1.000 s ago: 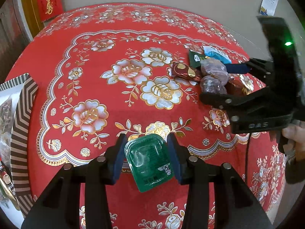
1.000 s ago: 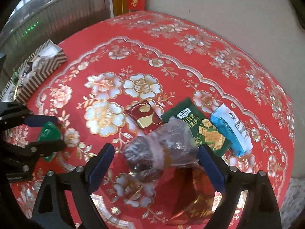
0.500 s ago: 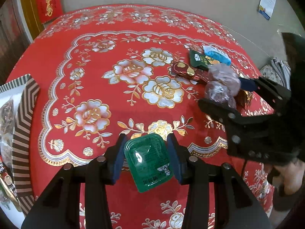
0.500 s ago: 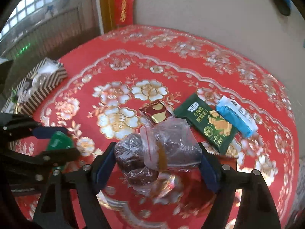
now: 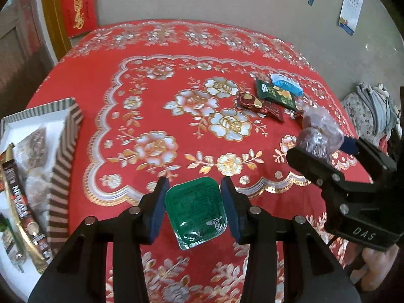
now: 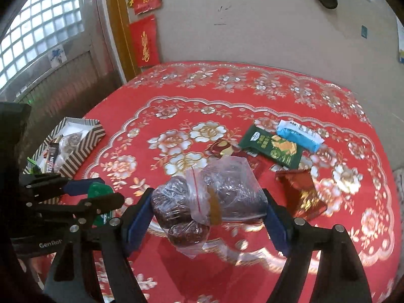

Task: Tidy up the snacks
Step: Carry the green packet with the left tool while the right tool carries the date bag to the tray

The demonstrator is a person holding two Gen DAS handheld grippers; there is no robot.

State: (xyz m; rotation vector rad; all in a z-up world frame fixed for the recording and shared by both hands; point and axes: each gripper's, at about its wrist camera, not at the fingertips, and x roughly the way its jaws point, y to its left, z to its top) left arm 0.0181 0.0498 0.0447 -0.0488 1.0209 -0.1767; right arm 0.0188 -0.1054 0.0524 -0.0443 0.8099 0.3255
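Over a round table draped in a red floral cloth [image 5: 106,80], the left gripper [image 5: 193,207] is clamping a small green sealed snack cup [image 5: 195,212] between its blue pads, while the right gripper [image 6: 209,209] is gripping a clear zip bag of dark round snacks [image 6: 209,199] above the near edge. A striped box [image 6: 83,149] is sitting at the far left with packets already inside. A green cracker packet [image 6: 272,146], a blue wrapper [image 6: 299,136] and red-and-gold sachets [image 6: 303,194] are lying loose at the right.
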